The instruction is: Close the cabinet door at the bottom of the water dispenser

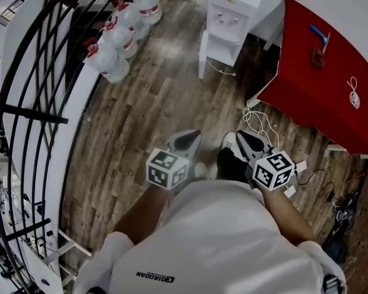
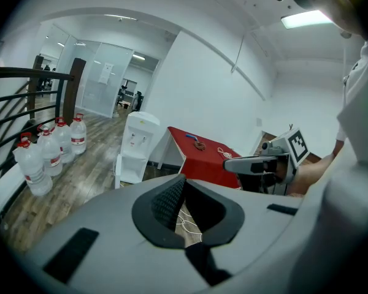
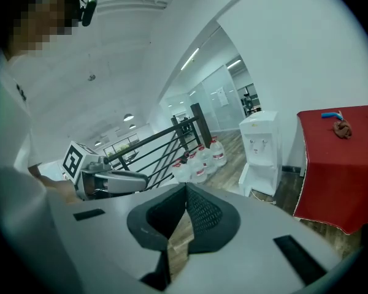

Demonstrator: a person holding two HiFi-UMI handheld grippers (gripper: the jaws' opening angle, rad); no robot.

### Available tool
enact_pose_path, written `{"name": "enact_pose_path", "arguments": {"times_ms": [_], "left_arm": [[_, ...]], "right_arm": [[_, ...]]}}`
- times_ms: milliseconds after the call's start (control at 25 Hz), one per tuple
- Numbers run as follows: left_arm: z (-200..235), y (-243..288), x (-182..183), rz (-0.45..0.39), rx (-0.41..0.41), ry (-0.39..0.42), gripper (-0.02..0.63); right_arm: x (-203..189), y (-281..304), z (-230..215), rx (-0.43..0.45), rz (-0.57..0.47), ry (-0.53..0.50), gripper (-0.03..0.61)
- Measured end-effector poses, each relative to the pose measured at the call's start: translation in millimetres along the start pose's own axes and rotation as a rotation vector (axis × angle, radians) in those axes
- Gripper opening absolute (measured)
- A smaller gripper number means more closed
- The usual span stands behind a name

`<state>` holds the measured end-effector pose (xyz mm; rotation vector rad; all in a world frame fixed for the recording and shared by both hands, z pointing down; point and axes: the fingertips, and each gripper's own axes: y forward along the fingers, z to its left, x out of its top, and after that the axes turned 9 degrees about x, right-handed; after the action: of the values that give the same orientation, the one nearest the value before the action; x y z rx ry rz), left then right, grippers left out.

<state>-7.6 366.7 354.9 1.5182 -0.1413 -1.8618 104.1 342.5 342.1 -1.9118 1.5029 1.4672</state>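
Wood floor (image 1: 159, 97) runs to the water dispenser (image 1: 233, 8) at upper centre, its cabinet door (image 1: 203, 55) ajar, well apart from left gripper (image 1: 189, 139) and right gripper (image 1: 245, 141), both clamped together, empty; approach step, I judge, the next move being to get within reach of the door and push.

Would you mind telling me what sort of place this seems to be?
Probably an office landing: a white water dispenser by the wall, spare water bottles beside a black railing, and glass-walled rooms beyond.
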Motion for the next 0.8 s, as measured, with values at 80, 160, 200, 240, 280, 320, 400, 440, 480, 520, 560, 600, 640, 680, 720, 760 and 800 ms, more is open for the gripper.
{"name": "enact_pose_path", "arguments": {"times_ms": [80,160,200,240,280,320,400,440,480,520,560,600,640,680,720,760,800], "left_arm": [[6,5,1,0.002,0.008,-0.005,-0.001],[13,11,4,0.002,0.022,-0.013,-0.002],[17,14,6,0.003,0.030,-0.018,-0.001],[21,18,9,0.005,0.038,-0.021,-0.002],[25,23,12,0.009,0.046,-0.023,-0.001],[28,29,15,0.015,0.051,-0.023,-0.001],[34,43,24,0.029,0.056,-0.019,0.000],[38,52,30,0.035,0.057,-0.013,-0.001],[41,62,37,0.039,0.059,-0.004,-0.002],[45,73,45,0.041,0.061,0.004,-0.002],[49,85,55,0.041,0.063,0.010,0.000],[53,97,65,0.040,0.067,0.010,-0.001],[58,110,76,0.039,0.075,0.008,-0.001],[62,122,86,0.040,0.085,0.005,-0.002],[66,134,96,0.041,0.092,0.004,-0.001],[68,146,105,0.042,0.095,0.004,-0.001],[69,157,113,0.043,0.093,0.008,-0.001]], "right_arm": [[3,3,-11,-0.016,-0.003,0.006,0.009],[6,8,-24,-0.030,-0.003,0.016,0.009],[9,12,-32,-0.035,-0.003,0.022,0.009],[12,17,-40,-0.037,-0.004,0.028,0.009],[16,22,-48,-0.038,-0.006,0.032,0.009],[20,28,-56,-0.038,-0.009,0.034,0.009],[32,39,-72,-0.035,-0.016,0.034,0.009],[39,45,-79,-0.031,-0.020,0.033,0.009],[46,51,-86,-0.025,-0.025,0.032,0.009],[54,56,-93,-0.018,-0.029,0.032,0.009],[61,60,-101,-0.009,-0.030,0.031,0.009],[67,64,-110,-0.001,-0.030,0.031,0.009],[74,68,-119,0.005,-0.028,0.031,0.009],[80,71,-129,0.009,-0.026,0.031,0.009],[85,73,-139,0.010,-0.024,0.031,0.009],[90,76,-150,0.008,-0.022,0.030,0.009],[95,78,-162,0.005,-0.019,0.027,0.009]]}}
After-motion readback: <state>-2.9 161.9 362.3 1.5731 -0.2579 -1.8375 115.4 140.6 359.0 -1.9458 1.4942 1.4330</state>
